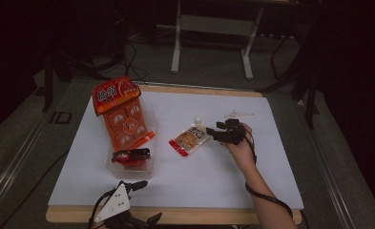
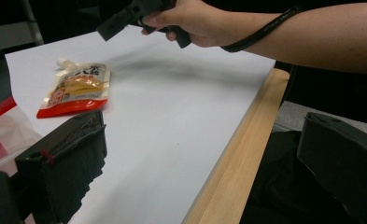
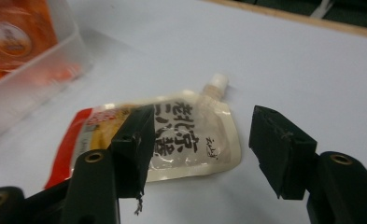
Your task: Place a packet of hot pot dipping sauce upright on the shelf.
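High view: the spouted pouch (image 1: 190,139) is laid flat near the middle of the white sheet (image 1: 209,176) that covers the worktop (image 1: 194,215), apart from the other goods, so that it can be approached from the side without obstruction. The right tongs (image 1: 213,133) are held low and level just beside the pouch, with the jaws pointed at its spout end. In the right gripper view the jaws are seen parted on either side of the pouch's top edge; no pad is pressed on it, so nothing is gripped yet. This spacing is judged to be set for a pinch across the flat film. The left tongs (image 1: 137,185) are kept at the near edge of the worktop, jaws apart and empty, clear of the work. The clear tray (image 1: 149,167) and the orange snack pack (image 1: 120,114) leaning in it are left at the left side.
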`<state>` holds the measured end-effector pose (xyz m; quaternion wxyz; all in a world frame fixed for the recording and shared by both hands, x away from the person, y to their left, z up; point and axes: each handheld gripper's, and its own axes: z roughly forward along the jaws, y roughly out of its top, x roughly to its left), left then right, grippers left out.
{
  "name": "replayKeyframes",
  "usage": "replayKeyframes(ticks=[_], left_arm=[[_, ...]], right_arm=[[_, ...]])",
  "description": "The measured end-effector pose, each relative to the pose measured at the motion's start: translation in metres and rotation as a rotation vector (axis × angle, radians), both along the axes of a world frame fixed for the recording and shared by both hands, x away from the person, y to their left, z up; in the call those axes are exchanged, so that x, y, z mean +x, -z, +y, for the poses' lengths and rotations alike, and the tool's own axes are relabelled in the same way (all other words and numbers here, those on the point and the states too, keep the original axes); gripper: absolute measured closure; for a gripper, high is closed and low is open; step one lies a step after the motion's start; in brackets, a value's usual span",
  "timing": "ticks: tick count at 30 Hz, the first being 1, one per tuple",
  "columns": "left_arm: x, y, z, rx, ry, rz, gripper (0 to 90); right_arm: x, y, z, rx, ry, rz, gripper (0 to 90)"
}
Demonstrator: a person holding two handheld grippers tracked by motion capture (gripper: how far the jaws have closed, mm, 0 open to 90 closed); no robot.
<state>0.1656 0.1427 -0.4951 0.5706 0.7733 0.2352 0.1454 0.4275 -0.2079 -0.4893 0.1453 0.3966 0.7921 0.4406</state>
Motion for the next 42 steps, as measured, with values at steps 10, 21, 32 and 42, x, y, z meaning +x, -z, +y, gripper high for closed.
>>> replayKeyframes(ticks=[10,21,32,42], left_arm=[[0.001,0.002,0.001,-0.007,0.000,0.013,1.9],[0.002,0.004,0.000,-0.005,0.008,0.024,1.9],[0.003,0.004,0.001,-0.019,0.010,0.032,1.9],[0.003,0.005,0.001,-0.014,0.012,0.033,1.9]], right_arm=[[0.024,0.028,0.009,-0.061,0.072,0.064,35.6],[0.028,0.043,0.021,-0.135,0.084,0.075,35.7],[0.022,0.047,0.027,-0.159,0.079,0.080,49.2],[0.019,0.045,0.030,-0.143,0.062,0.106,79.3]])
